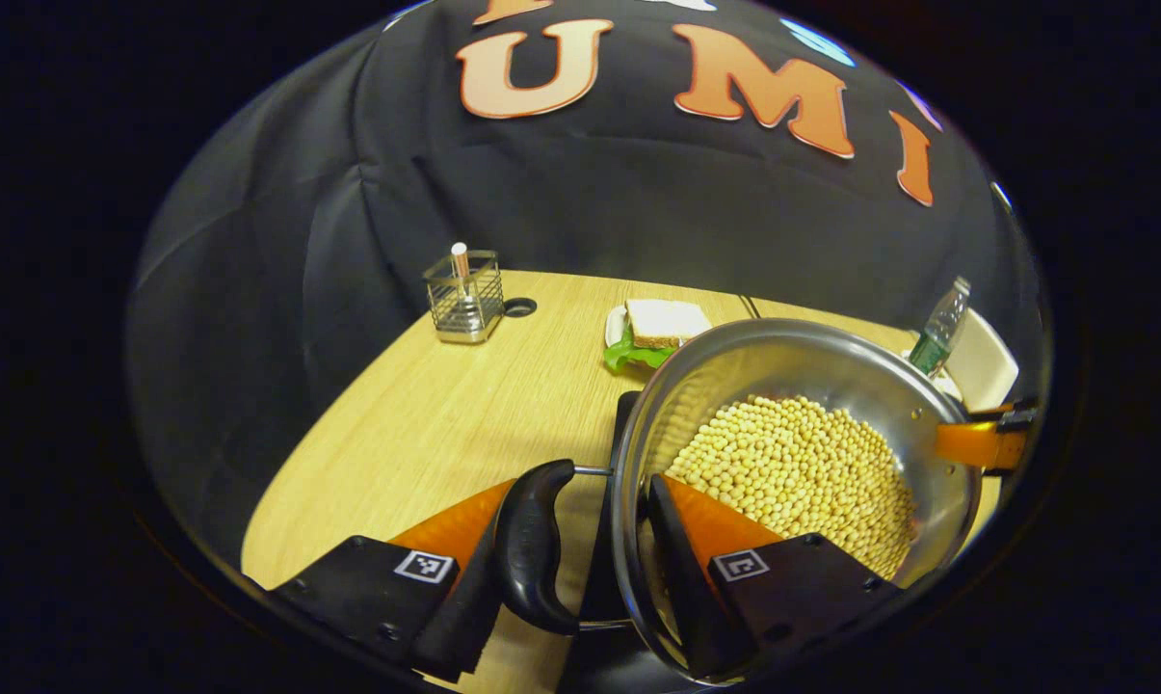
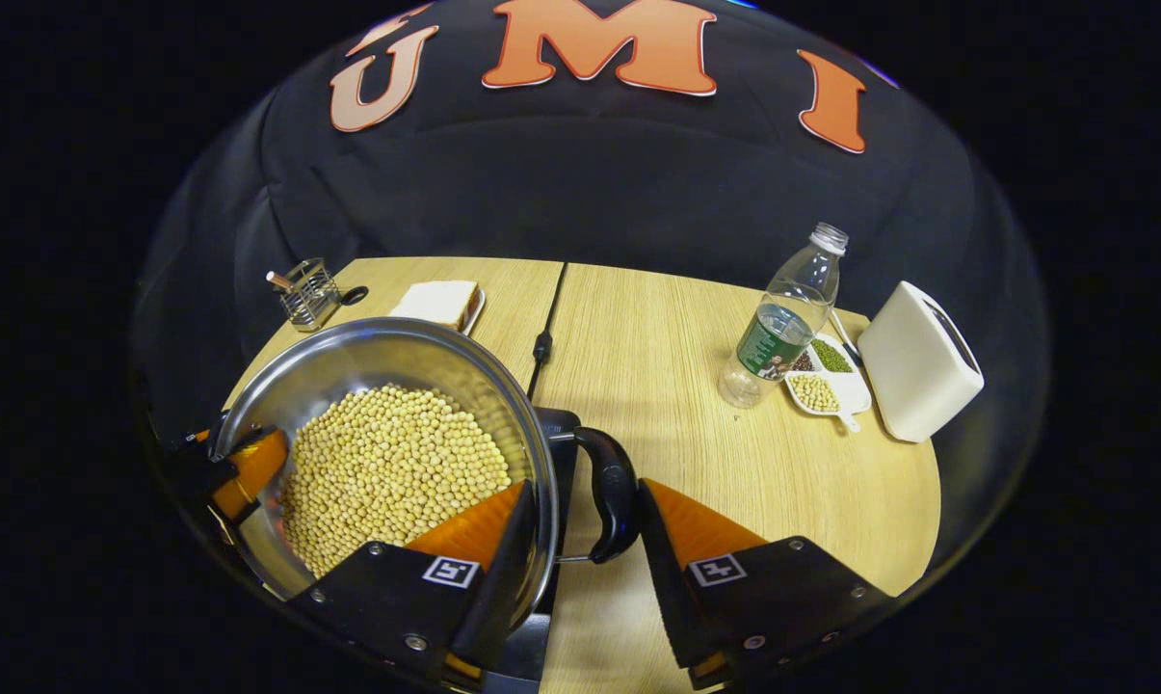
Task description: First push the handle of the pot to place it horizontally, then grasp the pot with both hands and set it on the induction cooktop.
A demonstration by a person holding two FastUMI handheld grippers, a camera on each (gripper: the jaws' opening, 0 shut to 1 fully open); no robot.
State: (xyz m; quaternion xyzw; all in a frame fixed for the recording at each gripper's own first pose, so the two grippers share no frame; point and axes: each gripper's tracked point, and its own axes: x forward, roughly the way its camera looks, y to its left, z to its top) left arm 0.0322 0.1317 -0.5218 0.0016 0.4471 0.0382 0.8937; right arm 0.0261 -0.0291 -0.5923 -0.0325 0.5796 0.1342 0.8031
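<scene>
In the left gripper view we are seeing our left claw (image 1: 590,540) straddling the near wall of the pot (image 1: 792,366), one finger outside by the black side handle (image 1: 534,545) and one inside over the soybeans (image 1: 802,472). Whether both fingers are pressing we cannot tell, so we are treating this grip as unproven. The pot is sitting partly over the dark induction cooktop (image 1: 624,414), with a sandwich (image 1: 662,323) just behind the pot and a wire holder (image 1: 464,297) well apart from it. The right claw (image 1: 985,443) is showing at the pot's far rim. In the right gripper view our right claw (image 2: 580,525) is bracketing the rim and the other handle (image 2: 611,492), again with contact unclear. The bench (image 2: 696,424) beyond the pot is carrying a bottle (image 2: 782,323), a bean dish (image 2: 826,386) and a white box (image 2: 917,361). We are judging uneven lifting the main risk: one claw slipping would be tipping the heavy pot and spilling beans.
</scene>
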